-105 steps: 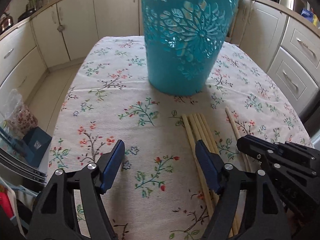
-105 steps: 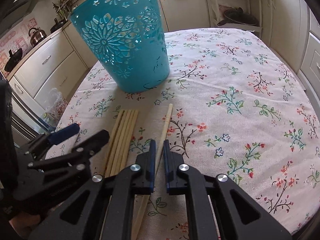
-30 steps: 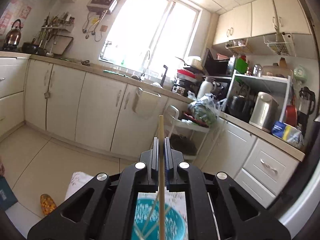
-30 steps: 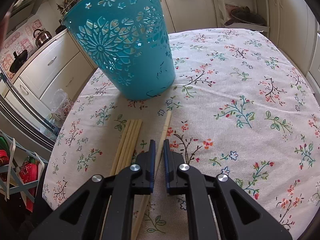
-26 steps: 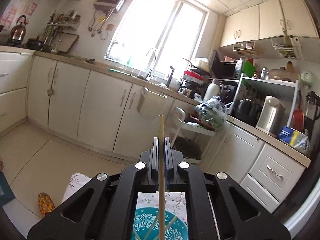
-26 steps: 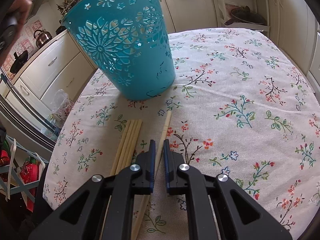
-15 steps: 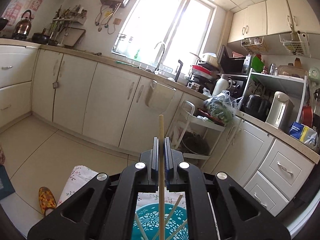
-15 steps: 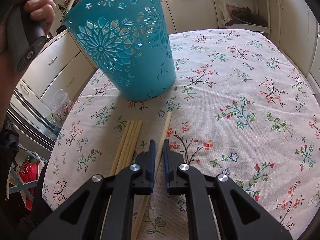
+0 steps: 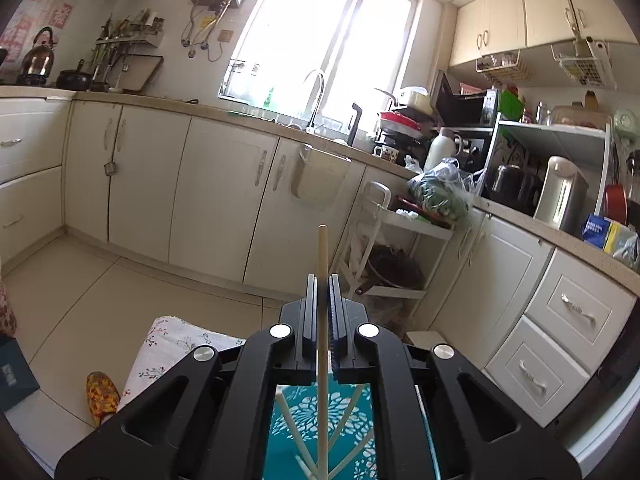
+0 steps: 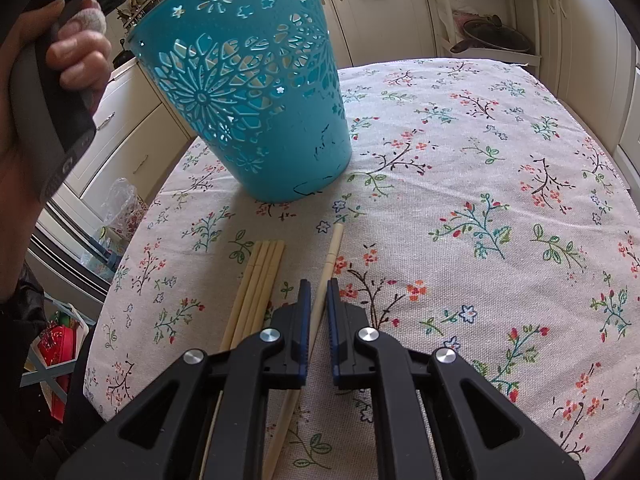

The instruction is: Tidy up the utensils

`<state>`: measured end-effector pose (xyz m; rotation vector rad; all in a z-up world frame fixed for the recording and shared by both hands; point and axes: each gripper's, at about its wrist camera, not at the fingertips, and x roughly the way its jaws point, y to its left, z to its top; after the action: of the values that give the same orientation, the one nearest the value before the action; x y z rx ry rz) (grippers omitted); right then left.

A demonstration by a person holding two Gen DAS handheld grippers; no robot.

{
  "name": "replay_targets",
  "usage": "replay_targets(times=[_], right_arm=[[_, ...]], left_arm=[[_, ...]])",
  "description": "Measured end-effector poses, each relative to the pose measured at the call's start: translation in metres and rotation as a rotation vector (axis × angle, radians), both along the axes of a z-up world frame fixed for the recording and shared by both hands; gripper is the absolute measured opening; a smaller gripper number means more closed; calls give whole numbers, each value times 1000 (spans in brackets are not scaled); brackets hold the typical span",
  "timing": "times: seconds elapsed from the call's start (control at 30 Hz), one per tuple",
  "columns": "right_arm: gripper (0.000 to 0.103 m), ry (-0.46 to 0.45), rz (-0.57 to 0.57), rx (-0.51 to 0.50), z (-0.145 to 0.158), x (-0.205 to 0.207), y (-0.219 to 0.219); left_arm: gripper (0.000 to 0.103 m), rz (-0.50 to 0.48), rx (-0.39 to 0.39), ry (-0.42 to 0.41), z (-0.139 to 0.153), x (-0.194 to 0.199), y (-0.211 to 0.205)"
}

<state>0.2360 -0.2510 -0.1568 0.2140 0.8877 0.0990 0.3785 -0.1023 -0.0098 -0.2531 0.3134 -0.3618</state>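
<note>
My left gripper [image 9: 322, 280] is shut on a wooden chopstick [image 9: 322, 256] and holds it upright above the teal cut-out basket [image 9: 344, 432], which has several chopsticks inside. In the right wrist view the basket [image 10: 248, 92] stands on the floral tablecloth [image 10: 480, 184], with the hand-held left gripper [image 10: 52, 80] above its left rim. My right gripper [image 10: 316, 286] is low over the cloth, jaws nearly shut around a single chopstick [image 10: 330, 256] lying there. A bundle of chopsticks [image 10: 256, 284] lies just left of it.
Kitchen cabinets [image 9: 224, 200], a sink counter and a white trolley rack [image 9: 384, 240] stand beyond the table. The table edge [image 10: 132, 248] drops off to the left, with bags and a rack on the floor there.
The left gripper picked a chopstick from the table and lifted it upright over the basket; over the last second it lowered slightly. The right gripper stayed in place around the single chopstick.
</note>
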Motion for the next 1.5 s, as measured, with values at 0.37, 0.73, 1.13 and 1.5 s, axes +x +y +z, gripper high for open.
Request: replay_targets(times=[0.37,0.73,1.13,1.5], right_arm=[[9,1,1,-4,0,-1,1],[8,-7,13,-64,2,-1,9],[6,25,-45,136,6,-15,-20],[6,-137,-36,218,57,-39,-26]], left_arm=[[27,-66,172,54,-19,-17,-12],[76,80,181,40,-20,-76,51],[84,126,222,342,-136,-101,103],[84,96,169,389,-147,-100,112]])
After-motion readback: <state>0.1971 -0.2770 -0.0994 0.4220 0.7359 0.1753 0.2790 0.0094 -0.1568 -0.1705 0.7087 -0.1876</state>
